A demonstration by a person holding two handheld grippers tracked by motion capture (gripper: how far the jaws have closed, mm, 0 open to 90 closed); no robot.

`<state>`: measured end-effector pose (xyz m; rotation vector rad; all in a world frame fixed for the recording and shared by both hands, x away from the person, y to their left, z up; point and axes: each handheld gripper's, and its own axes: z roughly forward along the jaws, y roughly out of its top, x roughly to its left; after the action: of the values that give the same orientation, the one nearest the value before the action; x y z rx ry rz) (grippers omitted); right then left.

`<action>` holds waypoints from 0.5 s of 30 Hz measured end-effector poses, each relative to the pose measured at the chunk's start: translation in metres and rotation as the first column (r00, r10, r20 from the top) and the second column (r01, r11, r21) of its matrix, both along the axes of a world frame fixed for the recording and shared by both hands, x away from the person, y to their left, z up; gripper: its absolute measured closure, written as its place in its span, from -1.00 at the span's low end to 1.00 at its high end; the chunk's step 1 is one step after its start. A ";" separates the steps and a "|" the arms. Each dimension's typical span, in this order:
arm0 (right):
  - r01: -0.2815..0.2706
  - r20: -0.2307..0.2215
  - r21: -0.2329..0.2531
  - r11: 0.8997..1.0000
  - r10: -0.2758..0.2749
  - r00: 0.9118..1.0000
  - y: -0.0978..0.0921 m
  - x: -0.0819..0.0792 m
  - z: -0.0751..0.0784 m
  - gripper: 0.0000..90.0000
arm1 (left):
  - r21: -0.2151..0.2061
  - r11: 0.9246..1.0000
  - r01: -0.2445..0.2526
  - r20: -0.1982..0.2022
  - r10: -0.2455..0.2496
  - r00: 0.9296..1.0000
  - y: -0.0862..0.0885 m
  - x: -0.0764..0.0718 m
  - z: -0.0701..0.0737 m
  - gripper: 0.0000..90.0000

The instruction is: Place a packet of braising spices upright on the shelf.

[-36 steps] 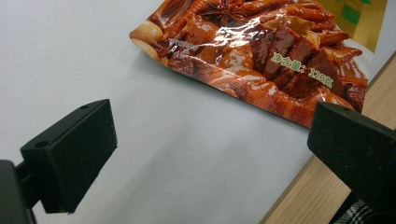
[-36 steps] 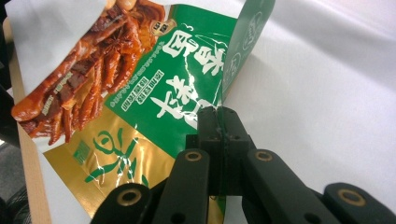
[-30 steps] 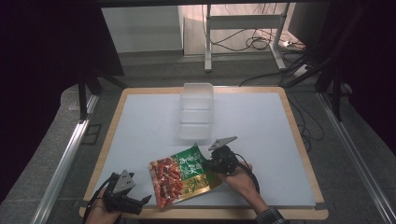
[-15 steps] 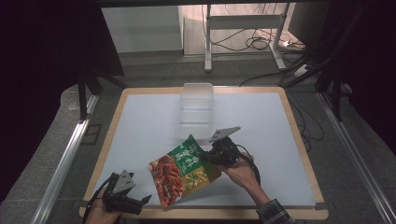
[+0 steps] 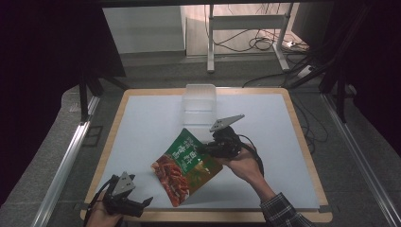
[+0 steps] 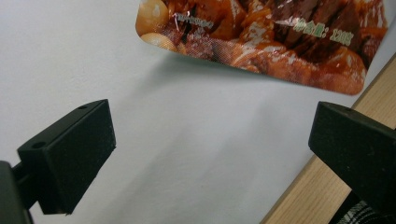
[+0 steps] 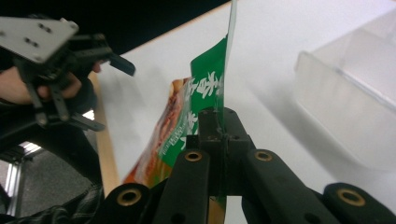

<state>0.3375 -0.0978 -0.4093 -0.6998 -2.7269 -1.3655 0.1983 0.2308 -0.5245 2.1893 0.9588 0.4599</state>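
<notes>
While the right gripper pinches the green snack pouch by its edge, lift slowly toward the clear plastic box; the left gripper rests agape.

Even overhead light on the white table, dark surroundings, soft shadows, gripper views blurred up close.

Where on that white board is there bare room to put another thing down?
Bare: the left half beside the clear container, and the right side up to the wooden rim. Crowded: the near middle, with the snack pouch and right tool.
</notes>
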 end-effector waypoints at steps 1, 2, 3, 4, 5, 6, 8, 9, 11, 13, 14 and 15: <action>-0.004 0.001 0.004 1.000 0.004 1.000 0.001 0.000 0.002 0.98 | 0.001 1.000 0.000 0.001 0.000 1.000 0.000 0.000 0.000 -0.99; -0.006 0.001 0.007 1.000 0.006 1.000 0.001 0.000 0.006 0.98 | 0.010 1.000 0.003 0.001 -0.003 1.000 0.001 0.000 0.000 -0.99; -0.011 0.003 0.010 1.000 0.011 1.000 0.002 0.000 0.009 0.98 | 0.003 1.000 -0.001 0.004 0.001 1.000 0.000 0.000 0.000 -0.99; -0.014 0.001 0.013 1.000 0.014 1.000 0.003 0.000 0.012 0.98 | 0.002 1.000 -0.001 0.005 0.001 1.000 0.001 0.000 0.000 -1.00; -0.027 -0.002 0.025 0.999 0.027 1.000 0.004 0.000 0.017 0.98 | 0.000 1.000 -0.002 0.004 0.002 1.000 0.001 0.000 0.000 -1.00; -0.027 -0.002 0.025 0.999 0.027 1.000 0.004 0.000 0.017 0.98 | -0.004 1.000 -0.004 0.004 0.004 1.000 0.001 0.000 0.000 -1.00; -0.037 -0.003 0.038 0.999 0.038 0.999 0.004 0.000 0.022 0.98 | -0.013 1.000 -0.007 0.005 0.007 1.000 0.002 0.000 0.000 -1.00; -0.040 -0.004 0.041 0.998 0.040 0.999 0.005 0.000 0.025 0.98 | -0.014 1.000 -0.008 0.005 0.008 1.000 0.002 0.000 0.001 -1.00; -0.048 -0.006 0.050 0.998 0.048 0.999 0.005 0.000 0.029 0.98 | -0.015 1.000 -0.009 0.004 0.009 1.000 0.002 0.000 0.000 -1.00; -0.051 0.003 0.050 0.997 0.051 0.999 0.006 0.000 0.035 0.98 | -0.012 1.000 -0.007 0.004 0.007 1.000 0.002 0.000 0.000 -1.00; -0.051 0.003 0.050 0.997 0.051 0.999 0.006 0.000 0.035 0.98 | -0.010 1.000 -0.006 0.005 0.006 1.000 0.002 0.000 0.000 -1.00; -0.049 0.005 0.049 0.998 0.049 0.999 0.006 0.000 0.037 0.98 | -0.010 1.000 -0.007 0.005 0.007 1.000 0.001 0.000 0.000 -1.00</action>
<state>0.3375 -0.0919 -0.3718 -0.6232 -2.6840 -1.4198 0.1980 0.2322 -0.5242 2.1753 0.9639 0.4631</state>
